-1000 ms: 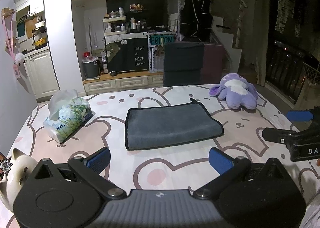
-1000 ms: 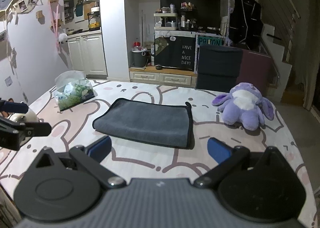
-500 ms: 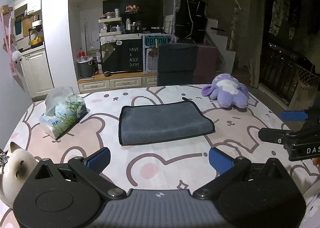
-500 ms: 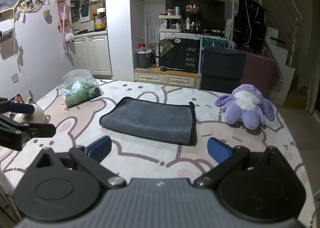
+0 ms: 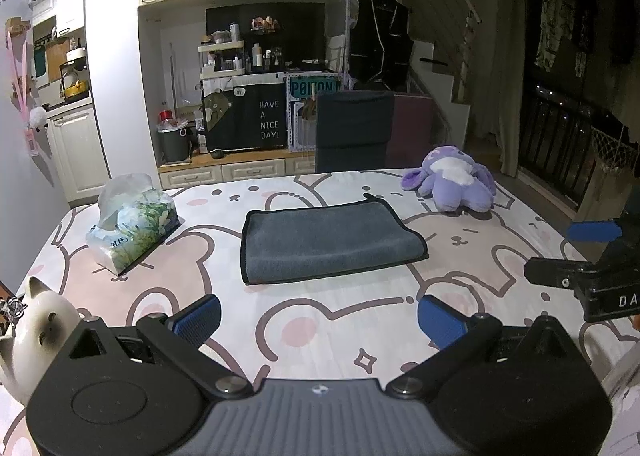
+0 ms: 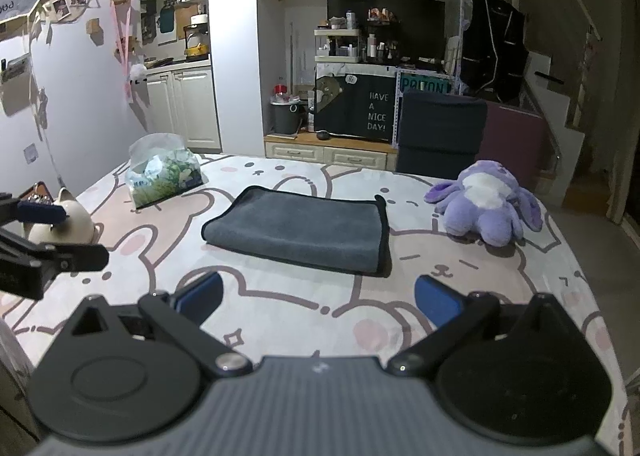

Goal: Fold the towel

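Table [image 5: 320, 320]: carries all items. Towel [image 5: 328, 242]: lies mid-table, folded flat, apparently finished. Plush [image 5: 452, 179] and tissues [image 5: 132, 223]: set well apart, leaving working room. Left tongs [image 5: 318, 316] and right tongs [image 6: 316, 296]: spread, empty, held short of towel.

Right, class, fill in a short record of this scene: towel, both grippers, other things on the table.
towel: grey towel, already folded, flat mid-table
left gripper: open, empty, short of the towel
right gripper: open, empty, short of the towel
left of towel: tissue pack, cat figurine
right of towel: purple plush toy
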Tool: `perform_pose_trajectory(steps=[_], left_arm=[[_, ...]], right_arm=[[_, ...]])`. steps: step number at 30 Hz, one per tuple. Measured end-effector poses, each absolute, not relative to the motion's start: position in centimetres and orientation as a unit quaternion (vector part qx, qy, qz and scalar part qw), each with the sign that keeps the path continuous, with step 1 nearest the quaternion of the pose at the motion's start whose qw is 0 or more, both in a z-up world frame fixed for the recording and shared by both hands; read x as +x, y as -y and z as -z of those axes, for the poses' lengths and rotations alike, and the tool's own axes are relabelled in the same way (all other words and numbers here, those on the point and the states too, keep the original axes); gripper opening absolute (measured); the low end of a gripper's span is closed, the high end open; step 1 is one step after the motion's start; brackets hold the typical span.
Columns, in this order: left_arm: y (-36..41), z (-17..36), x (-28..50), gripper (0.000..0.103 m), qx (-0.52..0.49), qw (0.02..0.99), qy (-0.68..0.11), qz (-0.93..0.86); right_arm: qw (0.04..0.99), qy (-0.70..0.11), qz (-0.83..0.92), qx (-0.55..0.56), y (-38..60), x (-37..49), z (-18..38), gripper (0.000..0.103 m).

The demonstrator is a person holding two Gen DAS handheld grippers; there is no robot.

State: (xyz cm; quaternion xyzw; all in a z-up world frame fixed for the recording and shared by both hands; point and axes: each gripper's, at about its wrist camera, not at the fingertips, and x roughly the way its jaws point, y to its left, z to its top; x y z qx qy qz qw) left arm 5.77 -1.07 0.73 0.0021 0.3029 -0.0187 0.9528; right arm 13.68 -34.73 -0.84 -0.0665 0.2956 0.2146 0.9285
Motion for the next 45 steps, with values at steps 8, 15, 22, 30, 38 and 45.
perform_pose_trajectory(steps=[8, 15, 22, 30, 38, 45], left_arm=[[1.4, -0.5, 4.6, 0.103, 0.001, 0.953, -0.303, 0.029], [1.3, -0.2, 3.7, 0.103, 0.001, 0.952, -0.304, 0.023], [1.3, 0.1, 2.9, 0.103, -0.004, 0.953, -0.303, 0.022], [1.4, 0.3, 2.4, 0.103, -0.005, 0.953, -0.302, 0.022], [1.4, 0.4, 2.1, 0.103, -0.003, 0.953, -0.302, 0.02], [1.4, 0.5, 1.9, 0.103, -0.003, 0.952, -0.304, 0.021]], right_arm=[[0.93, -0.289, -0.22, -0.053, 35.3, 12.1, 0.7, 0.103], [0.934, -0.279, -0.215, -0.059, 35.3, 10.9, 0.8, 0.103], [0.933, -0.282, -0.216, -0.059, 35.5, 10.3, 0.8, 0.103], [0.933, -0.288, -0.208, -0.059, 35.7, 9.9, 1.0, 0.103], [0.931, -0.29, -0.211, -0.062, 35.7, 9.8, 1.0, 0.103], [0.932, -0.29, -0.21, -0.056, 35.8, 9.8, 1.0, 0.103]])
